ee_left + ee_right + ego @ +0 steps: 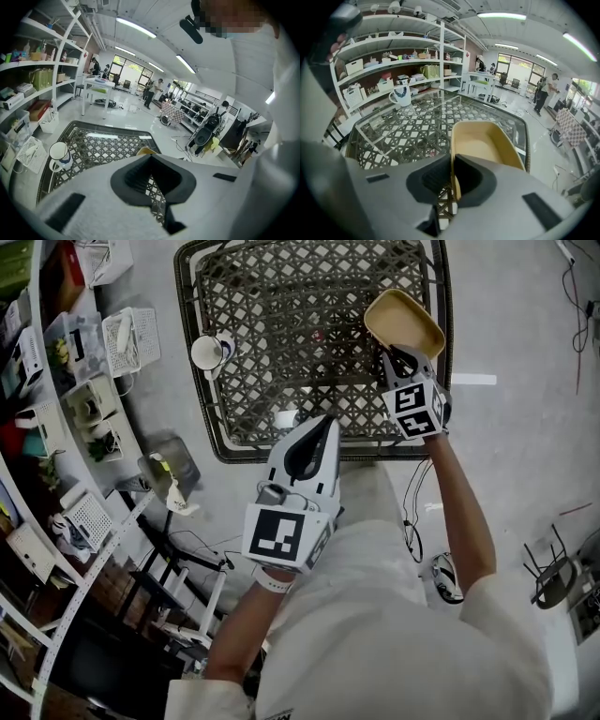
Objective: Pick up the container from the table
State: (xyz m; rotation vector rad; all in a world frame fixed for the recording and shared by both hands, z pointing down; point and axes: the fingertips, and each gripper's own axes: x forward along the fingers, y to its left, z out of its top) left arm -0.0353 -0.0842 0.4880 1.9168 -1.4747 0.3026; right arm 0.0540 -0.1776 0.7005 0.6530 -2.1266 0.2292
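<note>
1. Left gripper (pixel 150 161): jaws closed together, holding nothing, above the near edge of the lattice table (pixel 281 296).
2. Right gripper (pixel 452 164): jaws clamped on the near rim of the tan container (pixel 485 138).
3. Container: open side up, over the table's right side.
4. White mug (pixel 208 352): at the table's left edge.

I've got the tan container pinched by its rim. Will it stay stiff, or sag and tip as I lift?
Probably stiff: the container shows no flex with the right gripper shut on one wall only. It looks empty and thin-walled, so it is likely light. Held off-centre, its far end may droop.
</note>
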